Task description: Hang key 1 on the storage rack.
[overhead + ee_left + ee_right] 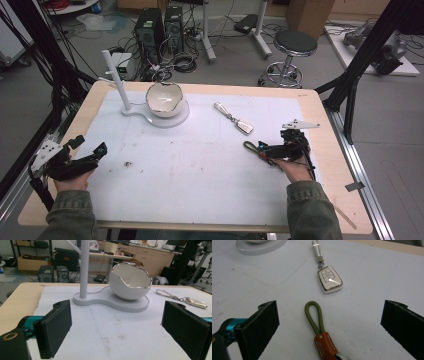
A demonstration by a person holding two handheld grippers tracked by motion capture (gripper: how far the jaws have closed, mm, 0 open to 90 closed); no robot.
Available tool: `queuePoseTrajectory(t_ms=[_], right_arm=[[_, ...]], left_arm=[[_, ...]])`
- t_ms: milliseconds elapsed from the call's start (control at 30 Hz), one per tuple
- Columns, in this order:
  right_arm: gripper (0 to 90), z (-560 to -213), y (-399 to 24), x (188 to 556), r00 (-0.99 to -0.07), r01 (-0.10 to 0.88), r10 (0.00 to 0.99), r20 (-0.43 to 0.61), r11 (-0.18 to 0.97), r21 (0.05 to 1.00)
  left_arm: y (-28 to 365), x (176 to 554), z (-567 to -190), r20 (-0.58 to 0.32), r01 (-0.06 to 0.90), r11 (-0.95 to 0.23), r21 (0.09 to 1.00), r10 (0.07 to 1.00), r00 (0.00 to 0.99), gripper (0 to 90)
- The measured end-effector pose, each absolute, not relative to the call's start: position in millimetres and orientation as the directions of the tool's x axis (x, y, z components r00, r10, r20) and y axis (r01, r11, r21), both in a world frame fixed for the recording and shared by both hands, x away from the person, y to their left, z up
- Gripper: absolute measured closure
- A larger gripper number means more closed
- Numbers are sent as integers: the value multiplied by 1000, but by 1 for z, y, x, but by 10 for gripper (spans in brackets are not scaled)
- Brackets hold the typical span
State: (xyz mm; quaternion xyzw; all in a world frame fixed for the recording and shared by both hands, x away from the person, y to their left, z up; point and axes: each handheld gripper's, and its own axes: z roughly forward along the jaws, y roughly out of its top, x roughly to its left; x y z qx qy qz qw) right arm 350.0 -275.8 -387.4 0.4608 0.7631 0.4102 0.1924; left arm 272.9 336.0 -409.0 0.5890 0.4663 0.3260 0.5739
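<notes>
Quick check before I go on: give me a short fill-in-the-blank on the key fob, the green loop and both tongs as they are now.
1. The right tongs stand ___, with the green loop lying between the jaws.
2. The loop joins a ___ leather tab.
3. The key fob lies on the ___ mat.
4. The left tongs face the egg-shaped ___ on its stand.

Missing words: open; brown; white; bowl

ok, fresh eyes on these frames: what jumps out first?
Probably the white eggshell-shaped bowl with its jagged shiny rim, sitting on a white stand at the far side of the mat. Next, the white car key fob with its strap, lying flat right of centre. Nearer, an olive cord loop with a brown leather tab lies between the open jaws of the right gripper.
</notes>
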Motion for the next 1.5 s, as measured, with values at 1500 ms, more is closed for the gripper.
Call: queuePoseTrajectory(t_ms=[1500], right_arm=[[344, -422, -274, 386, -560, 732, 820, 115, 426, 531]], left_arm=[[336, 273, -409, -152, 185, 90, 979, 923, 355, 98]])
